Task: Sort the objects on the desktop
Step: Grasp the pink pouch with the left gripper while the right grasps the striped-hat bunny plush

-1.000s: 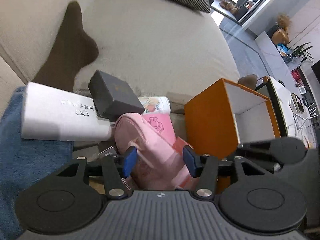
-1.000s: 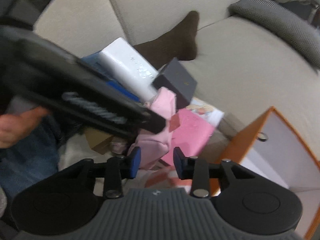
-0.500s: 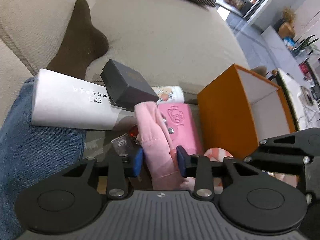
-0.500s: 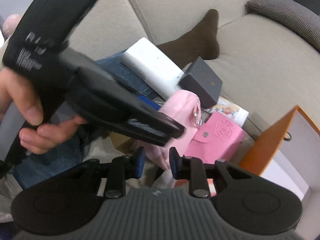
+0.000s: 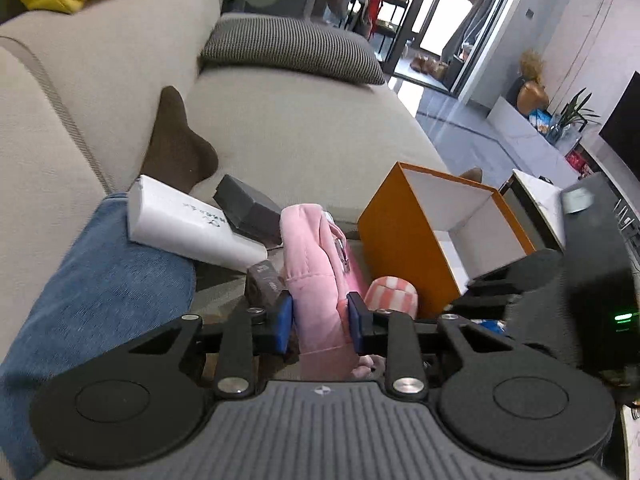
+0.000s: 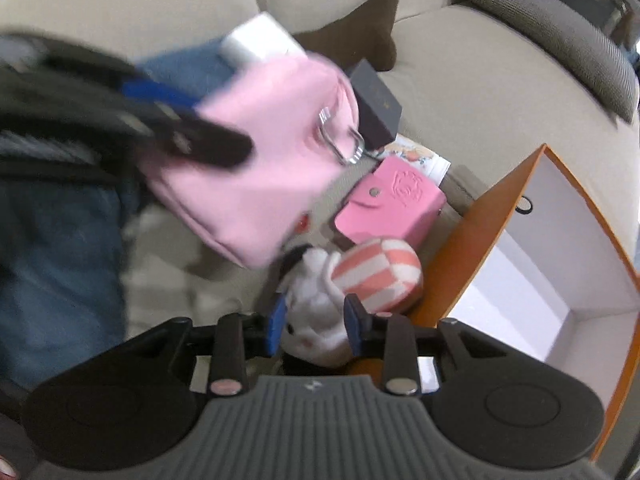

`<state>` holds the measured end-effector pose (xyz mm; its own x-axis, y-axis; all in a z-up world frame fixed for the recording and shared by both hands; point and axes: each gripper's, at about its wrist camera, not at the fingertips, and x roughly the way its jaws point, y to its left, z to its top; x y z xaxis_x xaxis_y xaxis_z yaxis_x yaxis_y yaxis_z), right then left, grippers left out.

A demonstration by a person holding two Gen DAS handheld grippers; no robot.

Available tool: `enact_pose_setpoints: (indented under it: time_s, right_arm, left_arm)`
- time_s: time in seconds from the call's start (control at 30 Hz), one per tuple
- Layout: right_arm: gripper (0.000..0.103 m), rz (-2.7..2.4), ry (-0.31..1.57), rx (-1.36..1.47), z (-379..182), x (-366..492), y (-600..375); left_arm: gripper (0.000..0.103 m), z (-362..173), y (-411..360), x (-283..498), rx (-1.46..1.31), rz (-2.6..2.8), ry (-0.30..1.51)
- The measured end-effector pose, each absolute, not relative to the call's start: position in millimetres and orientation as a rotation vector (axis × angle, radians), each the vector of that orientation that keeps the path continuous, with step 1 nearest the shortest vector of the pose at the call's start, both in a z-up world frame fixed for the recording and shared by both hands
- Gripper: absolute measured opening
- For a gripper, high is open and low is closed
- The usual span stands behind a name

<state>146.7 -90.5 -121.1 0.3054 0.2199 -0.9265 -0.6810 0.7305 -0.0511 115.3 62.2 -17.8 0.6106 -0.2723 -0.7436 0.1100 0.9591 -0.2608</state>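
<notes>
My left gripper (image 5: 320, 320) is shut on a soft pink pouch (image 5: 316, 264) and holds it lifted above the pile; the pouch also shows blurred in the right wrist view (image 6: 264, 148), with a metal clasp. My right gripper (image 6: 312, 326) is partly open around a white plush toy (image 6: 316, 312) with a pink-and-white striped ball (image 6: 376, 272), not visibly pinching it. An open orange box (image 5: 404, 240) with a white inside stands to the right, also in the right wrist view (image 6: 476, 248). A flat pink wallet (image 6: 392, 204) lies by the box.
A white box (image 5: 184, 224), a dark grey box (image 5: 248, 208) and a printed card (image 6: 416, 156) lie on the beige sofa (image 5: 300, 128). A brown sock foot (image 5: 176, 148) and a blue-jeans leg (image 5: 100, 292) are at the left. A striped cushion (image 5: 288, 48) lies behind.
My left gripper has closed on the pink pouch and lifted it off the pile. My right gripper has moved down to the plush toy, which now sits between its fingers.
</notes>
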Motion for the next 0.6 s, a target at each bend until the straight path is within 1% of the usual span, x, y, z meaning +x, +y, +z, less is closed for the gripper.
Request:
enact_pose_setpoints:
  time_s: [0.07, 0.13, 0.23, 0.6]
  right_arm:
    - [0.031, 0.617, 1.085, -0.552, -129, 144, -87]
    - [0.013, 0.597, 1.034, -0.626, -133, 139, -85]
    - [0.006, 0.585, 0.999, -0.663, -130, 134, -86]
    - [0.005, 0.828, 0.934, -0.742, -88, 84, -69]
  left_arm:
    - [0.032, -17, 61, 105, -0.182, -0.224, 0.883]
    - [0.032, -18, 62, 97, -0.183, -0.221, 0.886]
    - [0.032, -18, 64, 87, -0.180, -0.205, 0.884]
    - [0.032, -36, 68, 53, -0.093, -0.180, 0.937]
